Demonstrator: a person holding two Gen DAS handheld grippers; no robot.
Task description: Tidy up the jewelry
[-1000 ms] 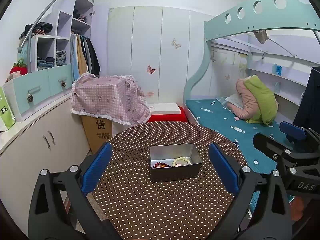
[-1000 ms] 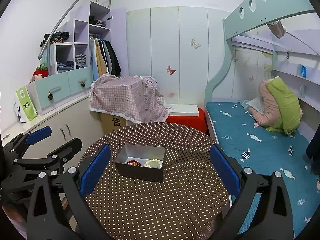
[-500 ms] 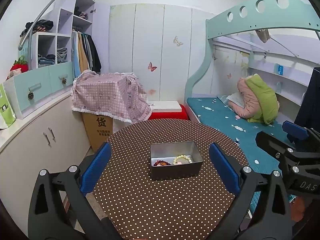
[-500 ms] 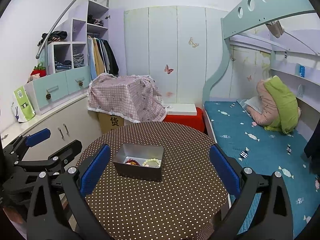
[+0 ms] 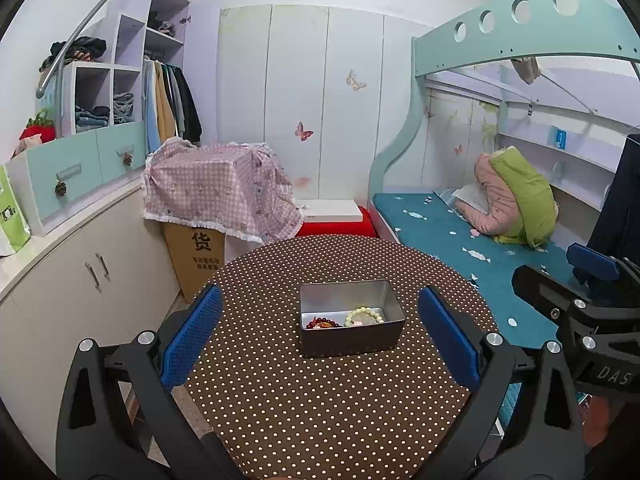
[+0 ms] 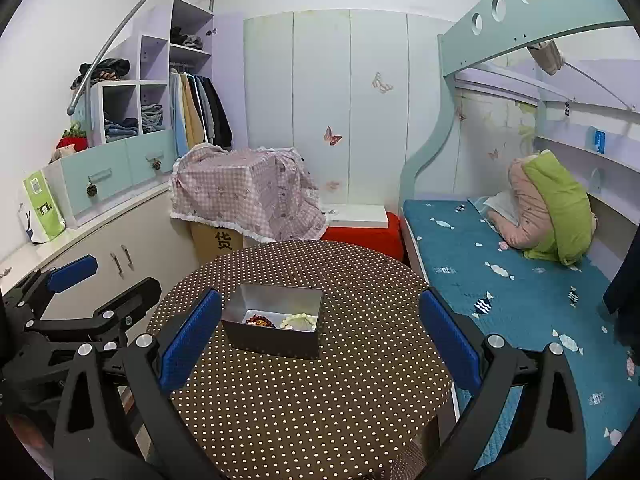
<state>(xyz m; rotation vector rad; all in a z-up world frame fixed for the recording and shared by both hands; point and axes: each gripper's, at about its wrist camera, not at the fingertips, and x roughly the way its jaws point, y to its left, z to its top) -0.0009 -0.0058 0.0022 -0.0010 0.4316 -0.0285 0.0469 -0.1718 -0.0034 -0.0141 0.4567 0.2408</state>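
Observation:
A grey metal tin (image 5: pixel 351 342) stands on the round brown dotted table (image 5: pixel 320 412). In it lie a dark red bead bracelet (image 5: pixel 322 323) and a pale bead bracelet (image 5: pixel 364 315). The tin also shows in the right wrist view (image 6: pixel 274 344), with the red bracelet (image 6: pixel 259 319) and pale bracelet (image 6: pixel 299 321) inside. My left gripper (image 5: pixel 320 336) is open and empty, held back above the near table edge. My right gripper (image 6: pixel 320 336) is open and empty, to the tin's right. Each gripper shows in the other's view, the right one (image 5: pixel 580 300) and the left one (image 6: pixel 76 296).
A bed with a teal cover (image 6: pixel 520 292) lies right of the table, with folded quilts (image 6: pixel 552 208). A cloth-covered box (image 5: pixel 220 196) and a cardboard box (image 5: pixel 196 256) stand behind the table. White cabinets (image 5: pixel 60 292) run along the left. A red stool (image 6: pixel 368 234) is at the back.
Both grippers have drawn back and risen slightly; the tin looks a little farther off. The bracelets and tin have not moved. Both grippers stay open.

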